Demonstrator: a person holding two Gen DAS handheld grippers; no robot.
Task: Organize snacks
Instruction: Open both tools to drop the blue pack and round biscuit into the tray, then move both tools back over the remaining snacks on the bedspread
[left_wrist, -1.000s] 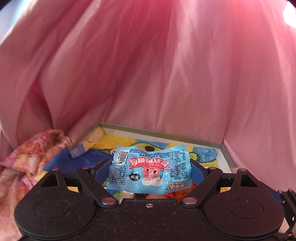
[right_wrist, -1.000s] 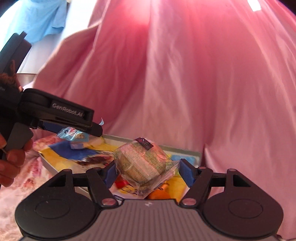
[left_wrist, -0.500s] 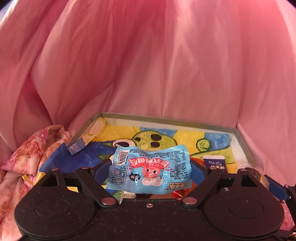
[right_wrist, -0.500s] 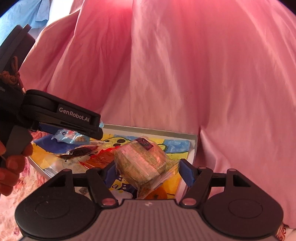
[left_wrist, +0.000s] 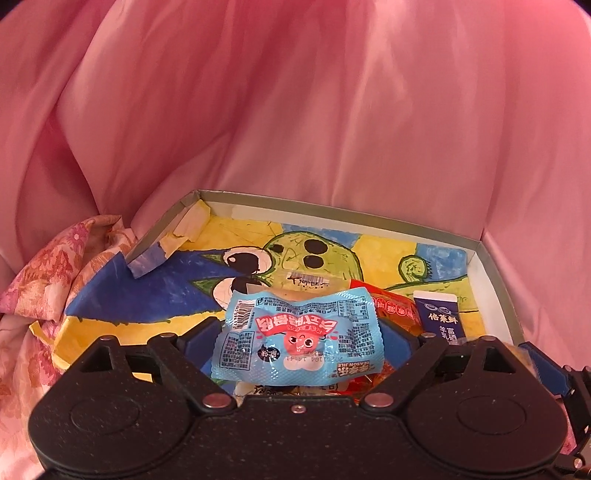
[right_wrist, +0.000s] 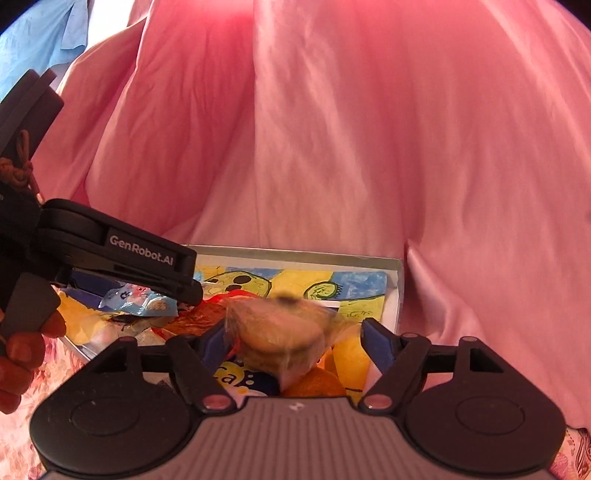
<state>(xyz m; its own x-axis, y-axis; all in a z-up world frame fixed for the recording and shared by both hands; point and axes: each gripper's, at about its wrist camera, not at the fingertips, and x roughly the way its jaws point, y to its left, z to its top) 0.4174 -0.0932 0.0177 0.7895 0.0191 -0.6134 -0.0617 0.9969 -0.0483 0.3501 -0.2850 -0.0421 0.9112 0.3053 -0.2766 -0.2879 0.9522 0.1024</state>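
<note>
Two grippers hang over one shallow cardboard box (left_wrist: 496, 280), whose thin grey-green walls frame a floor painted in matte yellow, blue and green cartoon shapes with black eyes. Glossy pink satin (left_wrist: 332, 110) rises in smooth folds behind the box, and a floral cloth (left_wrist: 55, 266) bunches at its left edge. The left gripper (left_wrist: 299, 343) pinches a crinkly light-blue foil packet (left_wrist: 297, 341) between its blue pads, the packet flat-faced toward the lens, printed with a red banner and a pink cartoon face, and held above the near part of the box. Below and right of it lie an orange-red wrapper (left_wrist: 393, 308) and a dark-blue pouch (left_wrist: 441, 319) with white characters, both on the box floor near the right wall. The right gripper (right_wrist: 291, 341) stands spread: its blue pads sit apart from a round, pale, clear-wrapped cake (right_wrist: 280, 338), which is motion-blurred between them over the box; whether the left pad touches its film I cannot tell. Under the cake show orange and yellow wrappers, too blurred to count. In the right wrist view the left gripper (right_wrist: 186, 295) reaches in from the left, level and side-on, a bare hand (right_wrist: 22, 354) curled round its black handle, the blue packet (right_wrist: 138, 301) at its tip.
</note>
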